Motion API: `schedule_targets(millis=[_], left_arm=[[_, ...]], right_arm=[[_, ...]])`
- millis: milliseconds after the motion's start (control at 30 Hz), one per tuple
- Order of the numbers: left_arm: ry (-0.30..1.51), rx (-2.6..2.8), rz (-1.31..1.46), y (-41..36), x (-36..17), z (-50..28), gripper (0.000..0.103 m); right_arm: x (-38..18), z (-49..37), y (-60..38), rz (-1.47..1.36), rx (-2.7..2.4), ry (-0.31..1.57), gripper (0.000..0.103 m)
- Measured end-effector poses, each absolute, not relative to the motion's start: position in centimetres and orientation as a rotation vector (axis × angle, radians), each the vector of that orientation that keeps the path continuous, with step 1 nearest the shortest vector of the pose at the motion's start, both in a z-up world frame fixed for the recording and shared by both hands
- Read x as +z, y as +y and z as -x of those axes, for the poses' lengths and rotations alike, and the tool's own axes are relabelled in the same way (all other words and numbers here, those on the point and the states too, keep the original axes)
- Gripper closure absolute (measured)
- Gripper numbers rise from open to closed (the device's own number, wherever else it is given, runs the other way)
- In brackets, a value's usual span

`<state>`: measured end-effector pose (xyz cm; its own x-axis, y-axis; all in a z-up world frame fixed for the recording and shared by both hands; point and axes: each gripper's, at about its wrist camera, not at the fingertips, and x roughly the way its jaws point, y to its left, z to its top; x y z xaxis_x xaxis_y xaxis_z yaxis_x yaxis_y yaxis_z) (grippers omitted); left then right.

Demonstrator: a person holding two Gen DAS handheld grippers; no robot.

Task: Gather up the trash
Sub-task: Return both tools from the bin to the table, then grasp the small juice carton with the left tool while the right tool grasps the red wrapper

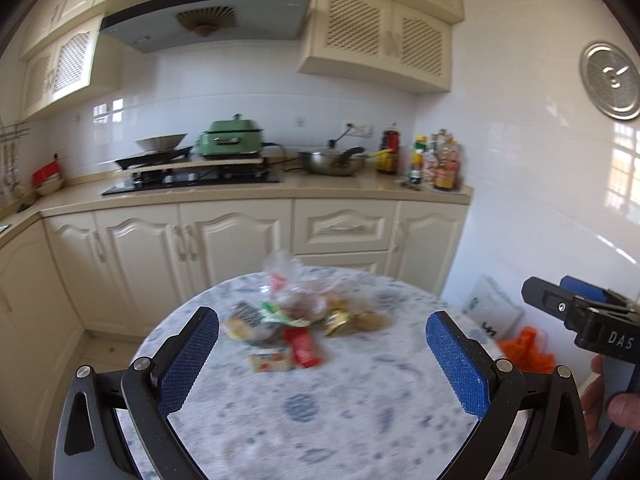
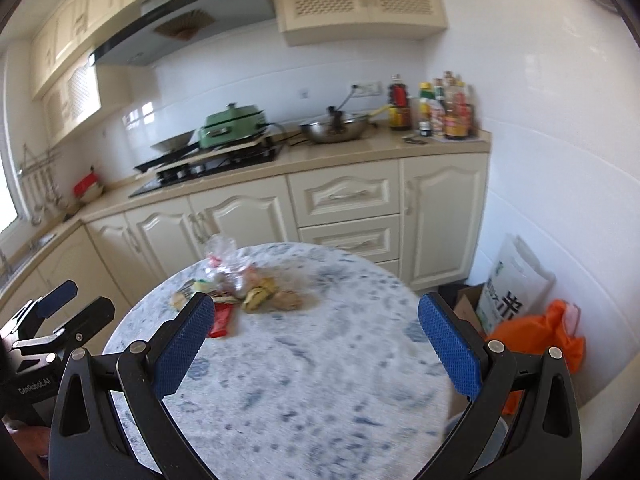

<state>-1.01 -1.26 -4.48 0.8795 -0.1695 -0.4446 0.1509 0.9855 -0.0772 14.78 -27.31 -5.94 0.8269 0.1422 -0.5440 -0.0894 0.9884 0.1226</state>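
A pile of trash (image 1: pixel 296 320) lies on the far half of a round table with a blue-speckled white cloth (image 1: pixel 360 400): a clear plastic bag (image 1: pixel 284 276), a red wrapper (image 1: pixel 303 346), a gold wrapper (image 1: pixel 338 320) and a small pale packet (image 1: pixel 270 362). My left gripper (image 1: pixel 322 326) is open above the table's near side, nothing between its blue pads. The right gripper (image 1: pixel 560 296) shows at the right edge. In the right wrist view the trash pile (image 2: pixel 240 292) sits left of centre, and my right gripper (image 2: pixel 316 312) is open and empty. The left gripper (image 2: pixel 68 304) shows at left.
Cream kitchen cabinets (image 1: pixel 240 240) and a counter with a stove, a green cooker (image 1: pixel 230 140), a metal bowl and bottles run behind the table. On the floor to the right stand a white bag (image 2: pixel 516 284), an orange bag (image 2: pixel 540 336) and a cardboard box (image 2: pixel 466 304).
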Motion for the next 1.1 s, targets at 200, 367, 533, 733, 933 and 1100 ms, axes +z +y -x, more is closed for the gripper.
schedule_targets(millis=[200, 367, 533, 733, 933, 1100], left_arm=[[0.525, -0.126, 0.054, -0.1, -5.7, -0.7, 0.001], [0.619, -0.093, 0.053, 0.6, -8.3, -5.5, 0.001], [0.730, -0.066, 0.053, 1.0, -11.8, -10.7, 0.001], [0.803, -0.055, 0.030, 0.9, -14.5, -16.7, 0.001], [0.861, -0.053, 0.053, 1.0, -16.7, -21.8, 0.004], [0.901, -0.127, 0.129, 1.6, -17.4, -24.5, 0.034]], right_arm=[[-8.1, -17.2, -23.4, -0.035, 0.173, 0.638, 0.000], [-10.6, -19.0, -21.7, -0.014, 0.194, 0.695, 0.000], [-13.7, -21.3, -21.1, -0.007, 0.206, 0.770, 0.000], [-17.1, -24.2, -21.0, -0.030, 0.226, 0.851, 0.000], [-18.9, -26.5, -20.7, -0.050, 0.251, 0.891, 0.000], [-19.8, -27.7, -20.0, -0.064, 0.272, 0.912, 0.000]])
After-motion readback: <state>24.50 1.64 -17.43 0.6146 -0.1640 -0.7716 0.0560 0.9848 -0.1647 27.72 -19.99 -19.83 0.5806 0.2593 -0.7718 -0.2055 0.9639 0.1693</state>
